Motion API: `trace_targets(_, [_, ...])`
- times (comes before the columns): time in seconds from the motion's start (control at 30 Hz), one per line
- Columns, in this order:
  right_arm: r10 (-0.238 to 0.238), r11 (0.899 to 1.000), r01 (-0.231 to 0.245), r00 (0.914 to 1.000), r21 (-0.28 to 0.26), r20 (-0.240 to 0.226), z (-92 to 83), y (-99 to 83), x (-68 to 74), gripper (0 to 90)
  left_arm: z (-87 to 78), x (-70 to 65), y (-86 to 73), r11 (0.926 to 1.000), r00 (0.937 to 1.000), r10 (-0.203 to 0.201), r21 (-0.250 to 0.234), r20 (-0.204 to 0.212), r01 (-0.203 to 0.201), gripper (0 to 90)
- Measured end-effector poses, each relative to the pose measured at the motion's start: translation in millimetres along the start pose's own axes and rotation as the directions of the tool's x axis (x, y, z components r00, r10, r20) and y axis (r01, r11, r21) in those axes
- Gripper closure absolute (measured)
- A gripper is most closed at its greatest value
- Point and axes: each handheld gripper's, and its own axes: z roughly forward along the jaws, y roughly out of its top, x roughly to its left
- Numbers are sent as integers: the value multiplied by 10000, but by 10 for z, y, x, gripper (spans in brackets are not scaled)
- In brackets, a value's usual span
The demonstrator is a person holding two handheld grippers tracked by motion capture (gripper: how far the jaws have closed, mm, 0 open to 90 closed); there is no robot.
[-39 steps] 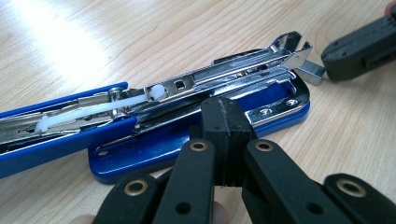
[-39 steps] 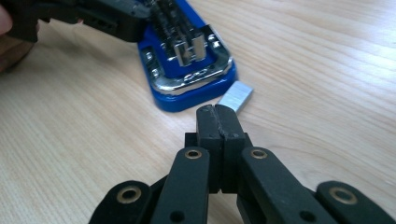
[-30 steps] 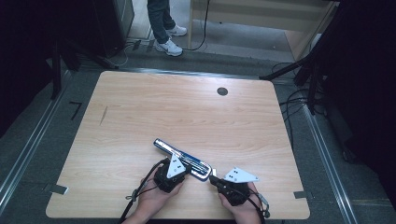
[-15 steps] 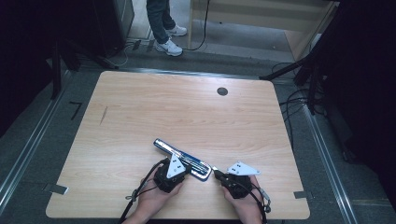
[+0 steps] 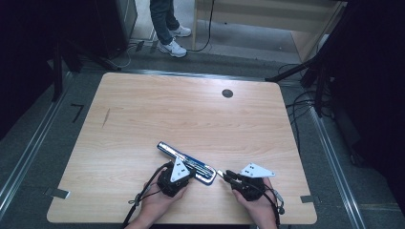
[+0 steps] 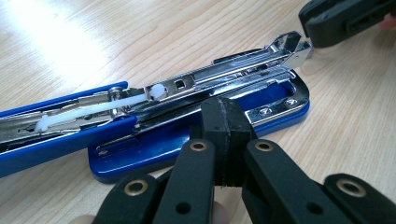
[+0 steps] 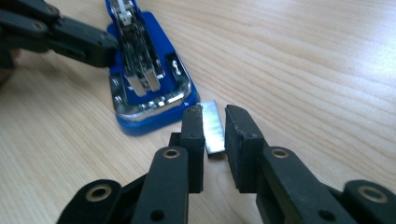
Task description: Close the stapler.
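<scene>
The stapler (image 5: 187, 162) lay opened out flat on the table (image 5: 143, 114), low in the high view at about 6 o'clock from the table's centre. Its blue base and metal magazine ran from 10 o'clock to 4 o'clock.

The left gripper (image 6: 223, 140) had its jaws fully closed, pad against pad, with nothing seen between them. In the left gripper view the closed tips stood at the near edge of the stapler's blue base (image 6: 196, 140); whether they pressed on it could not be told. The metal magazine (image 6: 219, 84) lay open above the base, with a white pusher (image 6: 93, 109) along its channel.

The right gripper (image 7: 215, 128) sat at 3 o'clock from the stapler's near end, just beside it. Its jaws had just been opening and stood a little apart. A staple strip (image 7: 211, 126) lay between them on the table; the left pad appeared close against it and a gap showed at the right pad, so it was not clamped. The strip lay just beside the base's chromed end (image 7: 154, 105).

In the high view both hands (image 5: 160, 205) entered from 6 o'clock. A person's legs and white shoes (image 5: 174, 45) stood beyond the table at 12 o'clock. A dark round grommet (image 5: 227, 93) was set into the far part of the table
</scene>
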Motion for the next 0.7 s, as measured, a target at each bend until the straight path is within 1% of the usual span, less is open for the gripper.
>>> trace_targets(0.03, [-47, 9999, 46, 9999, 96, 128, 11, -16, -6, 772, 0, 0, 0, 10000, 10000, 9, 4, -3, -9, 900])
trace_targets(0.17, [48, 9997, -50, 10000, 226, 83, 30, -29, -25, 757, 0, 0, 0, 10000, 10000, 7, 0, -4, -7, 900])
trace_targets(0.33, [116, 9997, -117, 9999, 208, 30, 46, -20, -35, 749, 0, 0, -1, 10000, 10000, 6, 3, 2, -6, 900])
trace_targets(0.6, [1, 9994, -4, 9999, 353, 102, 85, -9, -24, 753, 0, 1, 0, 10000, 10000, -6, 2, 10, 6, 900])
trace_targets(0.63, [-50, 9990, 44, 9999, 437, 149, 91, -7, -20, 758, 0, 1, -1, 10000, 10000, -3, -1, 11, 3, 900])
trace_targets(0.7, [-49, 9990, 44, 9999, 441, 111, 95, -5, -22, 759, -2, 3, 0, 10000, 10000, -6, 25, 6, 6, 900])
